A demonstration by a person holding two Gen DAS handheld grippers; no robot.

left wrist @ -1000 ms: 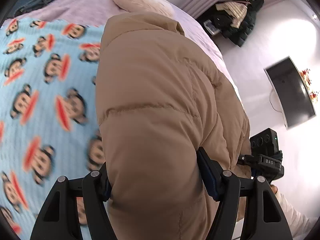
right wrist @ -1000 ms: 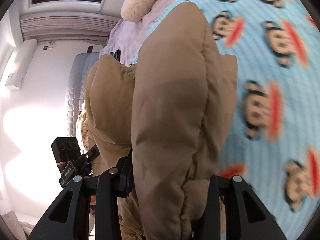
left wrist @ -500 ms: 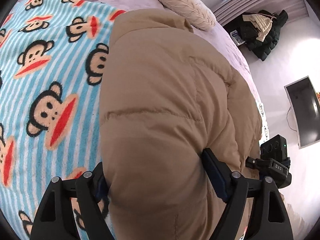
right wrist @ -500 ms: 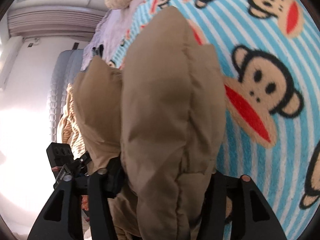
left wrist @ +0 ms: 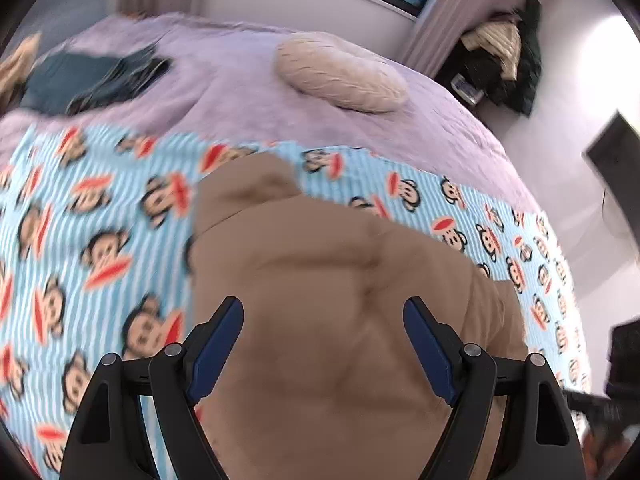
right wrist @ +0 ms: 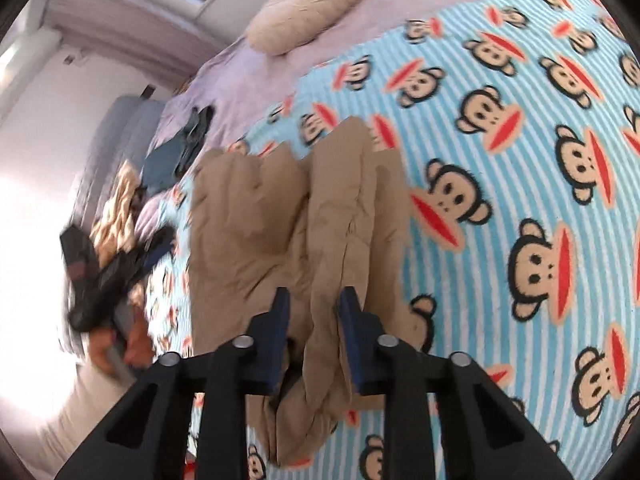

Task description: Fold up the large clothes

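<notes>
Now, L gripper [left wrist: 323, 322]: we hold it spread wide above the tan puffer jacket [left wrist: 340, 300], pads clear of fabric.
R gripper [right wrist: 313, 312]: we're pinching a thick fold of the jacket [right wrist: 344, 216] betw. the blue pads [right wrist: 352, 312].
Jacket: bunched on the monkey-print blanket [right wrist: 520, 160], atop the lilac bedspread [left wrist: 240, 92].
Bkgd: cream pillow [left wrist: 340, 72] nr the bed's far edge; dark folded clothes [left wrist: 92, 76] well apart from jacket.

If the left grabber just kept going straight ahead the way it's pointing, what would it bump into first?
Most likely the tan puffer jacket: it fills the view between and beyond the open left gripper. The monkey blanket lies around it. Depth is hard to judge.
</notes>
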